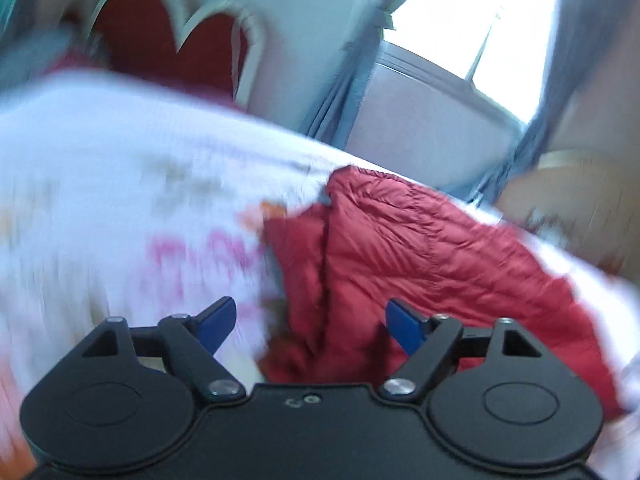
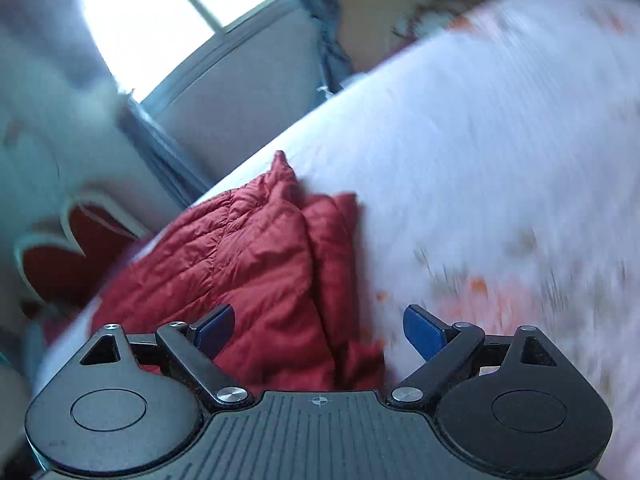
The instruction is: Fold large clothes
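Note:
A red quilted puffer jacket lies folded on a bed with a white printed cover. My left gripper is open and empty, above the jacket's near left edge. In the right wrist view the jacket lies left of centre on the cover. My right gripper is open and empty, above the jacket's near right edge. Both views are blurred by motion.
A headboard with red heart-shaped panels stands at one end of the bed. A bright window with grey curtains is behind the bed. A beige piece of furniture stands by the far side.

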Tool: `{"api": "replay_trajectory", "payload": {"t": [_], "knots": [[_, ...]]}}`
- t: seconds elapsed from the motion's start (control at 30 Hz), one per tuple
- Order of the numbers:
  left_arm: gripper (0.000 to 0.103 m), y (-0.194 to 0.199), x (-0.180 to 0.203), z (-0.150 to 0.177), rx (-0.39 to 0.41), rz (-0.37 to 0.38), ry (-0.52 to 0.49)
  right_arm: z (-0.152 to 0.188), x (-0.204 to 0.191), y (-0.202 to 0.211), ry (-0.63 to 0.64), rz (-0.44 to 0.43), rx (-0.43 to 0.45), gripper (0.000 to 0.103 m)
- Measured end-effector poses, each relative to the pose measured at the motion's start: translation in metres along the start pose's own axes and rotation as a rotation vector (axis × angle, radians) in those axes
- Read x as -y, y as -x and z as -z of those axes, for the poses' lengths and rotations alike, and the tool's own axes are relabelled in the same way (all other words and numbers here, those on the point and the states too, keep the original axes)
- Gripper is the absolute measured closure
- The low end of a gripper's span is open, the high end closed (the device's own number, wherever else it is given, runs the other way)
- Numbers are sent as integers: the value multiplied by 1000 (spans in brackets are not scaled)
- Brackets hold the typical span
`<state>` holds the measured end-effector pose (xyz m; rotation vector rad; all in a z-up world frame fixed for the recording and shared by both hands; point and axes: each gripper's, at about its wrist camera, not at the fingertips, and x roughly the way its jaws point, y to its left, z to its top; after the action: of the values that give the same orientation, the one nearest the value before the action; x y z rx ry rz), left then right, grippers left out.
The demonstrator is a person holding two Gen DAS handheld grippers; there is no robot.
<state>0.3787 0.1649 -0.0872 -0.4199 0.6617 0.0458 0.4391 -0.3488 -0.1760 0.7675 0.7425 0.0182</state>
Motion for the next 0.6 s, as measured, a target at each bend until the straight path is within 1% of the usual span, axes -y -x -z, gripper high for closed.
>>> {"api": "replay_trajectory", "payload": {"t": [0.1,0.13,0.17,0.23,0.3,0.37,0.43,0.47,0.5,0.53,0.57,0.6], "knots": [[37,1,-18,23,-82,112,284,17,21,1,-196,-100,-38,13],[42,-1,-23,32,-101,149,355,20,27,0,-249,-129,-54,13],[43,-3,-25,36,-102,161,388,25,29,-2,-275,-146,-57,13],[44,-10,-24,34,-85,160,398,28,29,-6,-284,-157,-46,13],[45,-21,-22,24,-79,171,405,31,27,-11,-281,-172,-52,13],[47,-37,-18,14,-89,165,378,28,19,-25,-249,-176,-62,13],[52,-51,-14,8,-92,151,360,25,9,-36,-200,-158,-63,23],[54,-57,-12,5,-95,149,356,22,4,-41,-185,-150,-63,26],[56,-61,-10,2,-98,148,349,19,1,-47,-179,-145,-65,33],[59,-66,-9,0,-100,144,339,17,-1,-51,-175,-137,-66,44],[65,-70,-7,-2,-103,141,322,15,-2,-56,-168,-131,-71,51],[69,-73,-5,-4,-108,139,303,13,-3,-60,-157,-124,-76,62]]}}
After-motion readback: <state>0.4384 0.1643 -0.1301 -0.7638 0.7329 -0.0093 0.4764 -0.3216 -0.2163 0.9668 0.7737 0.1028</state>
